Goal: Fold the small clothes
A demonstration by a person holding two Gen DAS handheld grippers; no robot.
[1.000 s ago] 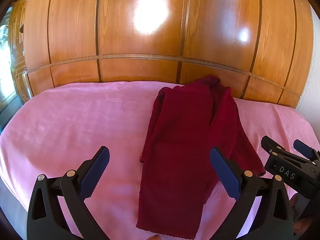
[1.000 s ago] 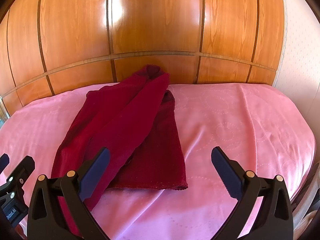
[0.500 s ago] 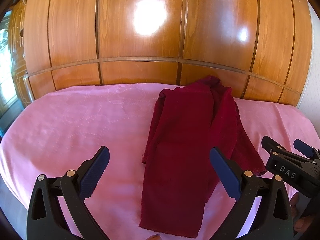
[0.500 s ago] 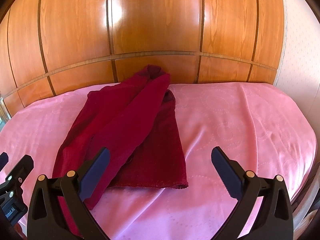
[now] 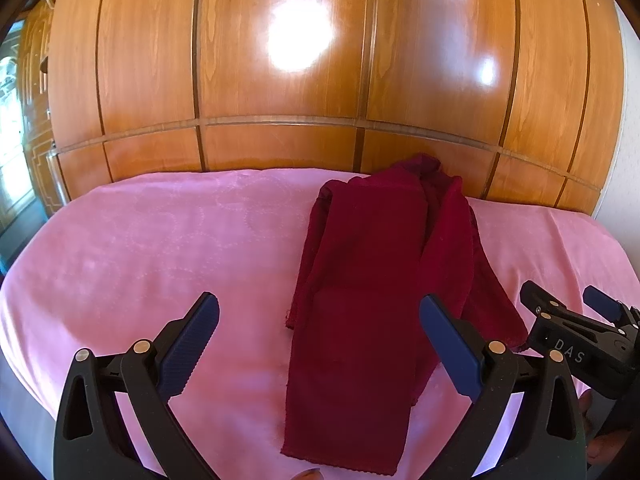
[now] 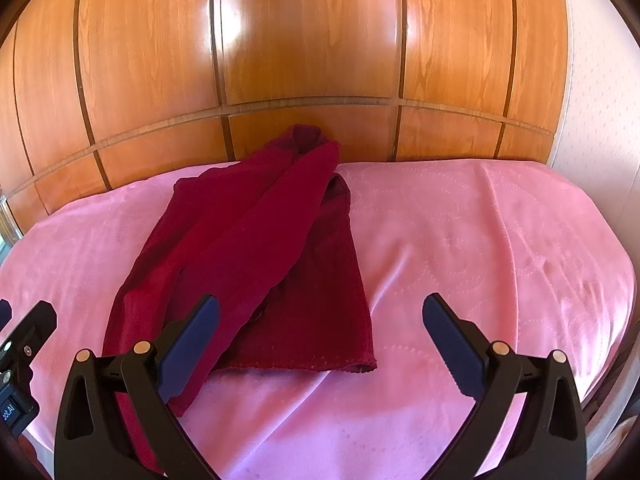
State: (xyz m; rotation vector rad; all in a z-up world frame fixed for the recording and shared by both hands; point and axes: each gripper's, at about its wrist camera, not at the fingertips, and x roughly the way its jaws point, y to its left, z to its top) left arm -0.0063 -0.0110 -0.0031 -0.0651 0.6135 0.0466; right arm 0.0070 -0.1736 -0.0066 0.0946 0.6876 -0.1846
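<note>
Garment (image 5: 372,280) lies on bed (image 5: 160,248), before headboard (image 5: 280,80).

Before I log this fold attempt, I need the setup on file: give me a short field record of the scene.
garment: dark red cloth, partly folded lengthwise, lying flat
surface: pink bedspread
backdrop: glossy wooden panels
left gripper: open, holding nothing
right gripper: open, holding nothing
contact: neither gripper grips the cloth

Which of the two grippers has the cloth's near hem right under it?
The left gripper: the cloth runs down between its open fingers. The right gripper, also open, mostly faces bare sheet.
</note>
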